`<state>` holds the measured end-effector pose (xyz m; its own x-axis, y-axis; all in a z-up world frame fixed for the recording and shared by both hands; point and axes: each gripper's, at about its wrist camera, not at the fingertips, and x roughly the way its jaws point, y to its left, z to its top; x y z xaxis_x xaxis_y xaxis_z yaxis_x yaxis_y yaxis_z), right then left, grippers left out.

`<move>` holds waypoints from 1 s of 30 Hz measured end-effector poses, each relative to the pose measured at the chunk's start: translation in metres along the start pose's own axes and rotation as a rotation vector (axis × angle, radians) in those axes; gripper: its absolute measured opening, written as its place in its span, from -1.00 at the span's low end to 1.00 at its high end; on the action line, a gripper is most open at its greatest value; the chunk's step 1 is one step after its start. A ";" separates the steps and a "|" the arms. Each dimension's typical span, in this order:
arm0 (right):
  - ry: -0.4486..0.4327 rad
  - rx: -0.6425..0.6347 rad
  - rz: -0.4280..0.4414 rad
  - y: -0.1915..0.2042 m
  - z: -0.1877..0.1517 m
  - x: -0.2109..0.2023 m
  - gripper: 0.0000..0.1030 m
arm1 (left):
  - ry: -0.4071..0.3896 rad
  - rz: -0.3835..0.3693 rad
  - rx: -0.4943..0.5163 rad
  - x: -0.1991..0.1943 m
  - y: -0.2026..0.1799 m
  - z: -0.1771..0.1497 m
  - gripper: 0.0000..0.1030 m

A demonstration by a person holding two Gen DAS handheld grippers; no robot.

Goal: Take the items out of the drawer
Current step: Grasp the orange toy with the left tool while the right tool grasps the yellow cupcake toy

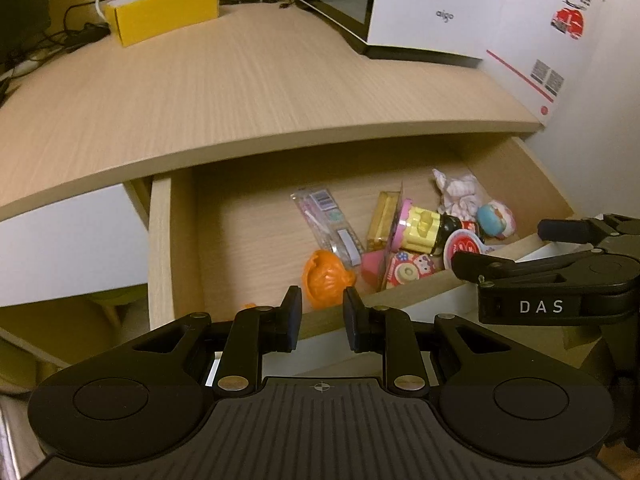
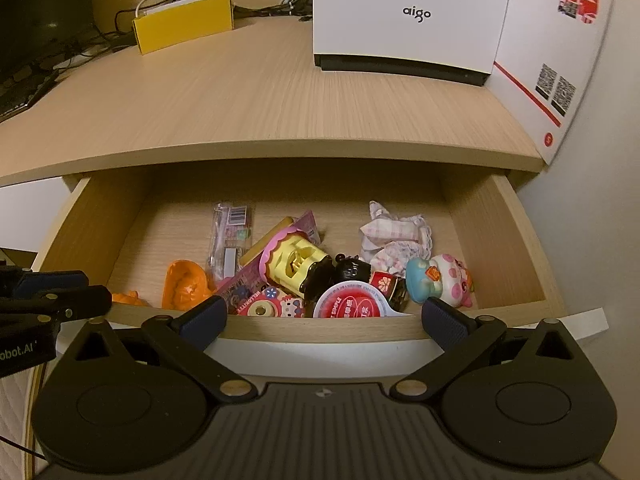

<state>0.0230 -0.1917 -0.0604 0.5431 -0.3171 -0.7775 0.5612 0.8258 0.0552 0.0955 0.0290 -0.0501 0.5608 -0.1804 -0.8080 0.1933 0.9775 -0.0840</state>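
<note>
The wooden drawer (image 2: 496,240) stands pulled out under the desk top. It holds an orange mould toy (image 2: 184,286), a clear barcoded packet (image 2: 230,236), a yellow-and-pink toy (image 2: 294,262), a red-and-white lid (image 2: 352,300), a pink pig figure (image 2: 444,280) and a crumpled pink cloth (image 2: 396,236). My right gripper (image 2: 324,320) hangs wide open just before the drawer's front wall, nothing between its fingers. My left gripper (image 1: 322,312) sits at the front wall by the orange mould toy (image 1: 326,280), its fingers a narrow gap apart and empty. The right gripper (image 1: 504,246) also shows at the right edge.
On the desk top (image 2: 240,112) stand a yellow box (image 2: 184,24), a white "aigo" box (image 2: 408,16) and a white carton with red print (image 2: 560,40). Black cables (image 2: 72,48) lie at the back left. A white wall is to the right of the drawer.
</note>
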 end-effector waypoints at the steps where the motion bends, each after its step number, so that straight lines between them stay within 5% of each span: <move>1: -0.001 0.001 -0.001 0.000 -0.001 -0.001 1.00 | 0.007 -0.006 0.002 -0.001 0.000 0.000 -0.51; 23: 0.016 -0.080 0.041 -0.004 0.007 0.001 0.99 | 0.092 -0.052 0.000 -0.003 -0.002 -0.001 -0.53; 30: -0.062 -0.097 0.032 -0.013 0.026 -0.005 0.99 | 0.165 -0.145 0.148 0.030 0.000 0.022 -0.53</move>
<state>0.0286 -0.2129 -0.0409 0.5991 -0.3152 -0.7360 0.4811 0.8765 0.0162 0.1306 0.0212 -0.0615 0.3821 -0.2853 -0.8790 0.3846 0.9140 -0.1295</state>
